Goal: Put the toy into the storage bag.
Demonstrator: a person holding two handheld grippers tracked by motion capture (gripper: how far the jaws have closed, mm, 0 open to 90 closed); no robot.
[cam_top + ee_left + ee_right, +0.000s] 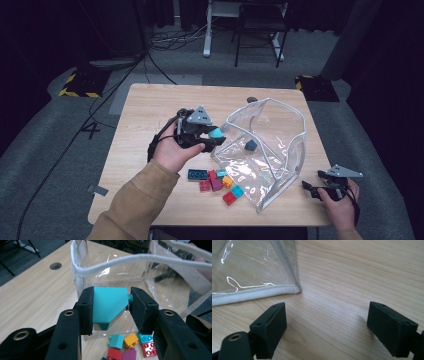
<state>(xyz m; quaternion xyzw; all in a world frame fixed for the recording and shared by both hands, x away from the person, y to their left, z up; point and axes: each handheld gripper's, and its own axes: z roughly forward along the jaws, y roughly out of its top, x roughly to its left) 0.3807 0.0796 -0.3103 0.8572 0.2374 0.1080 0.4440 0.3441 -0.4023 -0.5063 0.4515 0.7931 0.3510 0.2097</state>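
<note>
My left gripper [111, 306] clamps a teal block [107, 303] beside the clear bag [270, 145]. My right gripper [327, 327] rests wide open, holding nothing

Lab/studio space, black curtains [380, 60] all round, grey carpet, cables [165, 40] on floor, hazard-tape floor plates [80, 85]

We saw wooden table [150, 115] evenly lit from above, surrounding room nearly black. High view soft, low in detail. White glare streaks ran across clear plastic bag [260, 150]; we noted same in both gripper views. Black jaws up close looked slightly blurred; shadows under them faint. Teal block [107, 303] bright, sharp-edged.
</note>
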